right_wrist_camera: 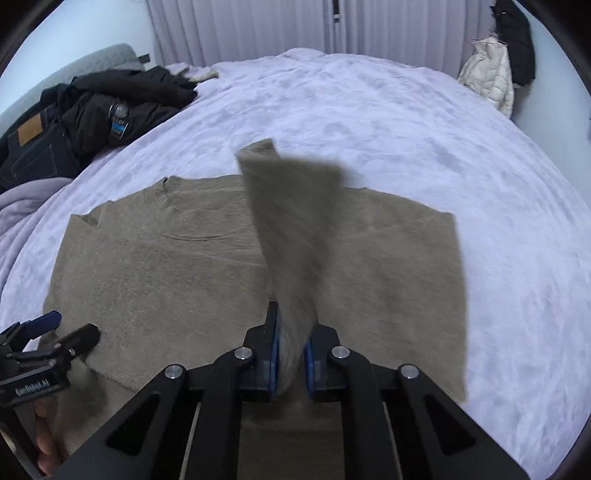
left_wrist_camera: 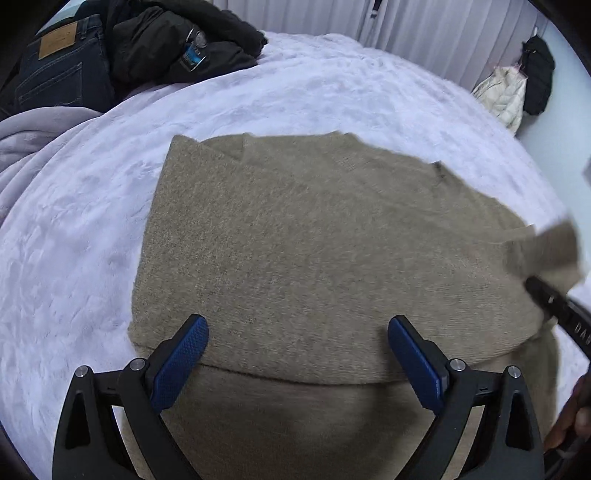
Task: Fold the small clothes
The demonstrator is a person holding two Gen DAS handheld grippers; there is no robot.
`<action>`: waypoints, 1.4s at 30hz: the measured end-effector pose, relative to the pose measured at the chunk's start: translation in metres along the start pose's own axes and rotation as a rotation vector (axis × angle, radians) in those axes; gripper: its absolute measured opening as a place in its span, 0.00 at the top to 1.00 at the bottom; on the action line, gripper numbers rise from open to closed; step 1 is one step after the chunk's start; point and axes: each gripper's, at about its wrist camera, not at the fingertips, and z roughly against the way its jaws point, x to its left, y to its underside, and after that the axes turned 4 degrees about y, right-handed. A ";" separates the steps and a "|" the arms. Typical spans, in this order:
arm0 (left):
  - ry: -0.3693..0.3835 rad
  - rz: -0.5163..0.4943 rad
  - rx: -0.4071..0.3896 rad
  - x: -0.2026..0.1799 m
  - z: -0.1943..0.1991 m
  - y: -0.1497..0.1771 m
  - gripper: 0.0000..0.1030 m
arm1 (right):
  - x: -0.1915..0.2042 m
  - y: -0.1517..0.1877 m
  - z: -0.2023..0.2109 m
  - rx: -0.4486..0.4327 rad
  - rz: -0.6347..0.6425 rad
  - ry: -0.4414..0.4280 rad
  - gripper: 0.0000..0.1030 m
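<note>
Tan knit sweater lies flat on the bed, on the lavender fleece blanket. In the right wrist view its long axis runs roughly 9 to 3 o'clock, with the neckline at the far edge around 11 o'clock. In the left wrist view a folded edge crosses near the bottom, just under the fingertips.

Left hand-held gripper: jaws spread wide, blue pads clear of each other, nothing between them. It hovers over the near part of the sweater, pointing steeply down; I can't tell whether it touches. From the right wrist view it sits at 8 o'clock, over the sweater's left edge, with fingers of the person's hand below it.

Right hand-held gripper: jaws pressed together, pinching a strip of the sweater, probably a sleeve. The strip stands up from the pads toward 12 o'clock, lifted off the body of the sweater and motion-blurred. This gripper also points steeply down. In the left wrist view it shows at 3 o'clock with the blurred cloth in it.

Background: black jacket and dark jeans piled at 10 o'clock, a white puffer jacket hanging at 2 o'clock, and curtains at 12.
</note>
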 end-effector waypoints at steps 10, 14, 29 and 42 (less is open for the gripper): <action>0.029 -0.060 0.018 -0.028 0.001 -0.001 0.04 | -0.071 0.031 0.016 -0.016 -0.245 -0.207 0.32; -0.013 -0.056 0.059 -0.026 -0.016 -0.008 0.05 | -0.067 0.020 -0.002 -0.010 -0.249 -0.197 0.51; -0.014 -0.019 0.014 -0.005 -0.009 -0.023 0.04 | -0.090 0.009 -0.007 0.000 -0.237 -0.063 0.49; 0.033 -0.044 0.054 -0.005 -0.028 -0.024 0.04 | -0.012 0.013 -0.014 0.021 0.100 -0.009 0.23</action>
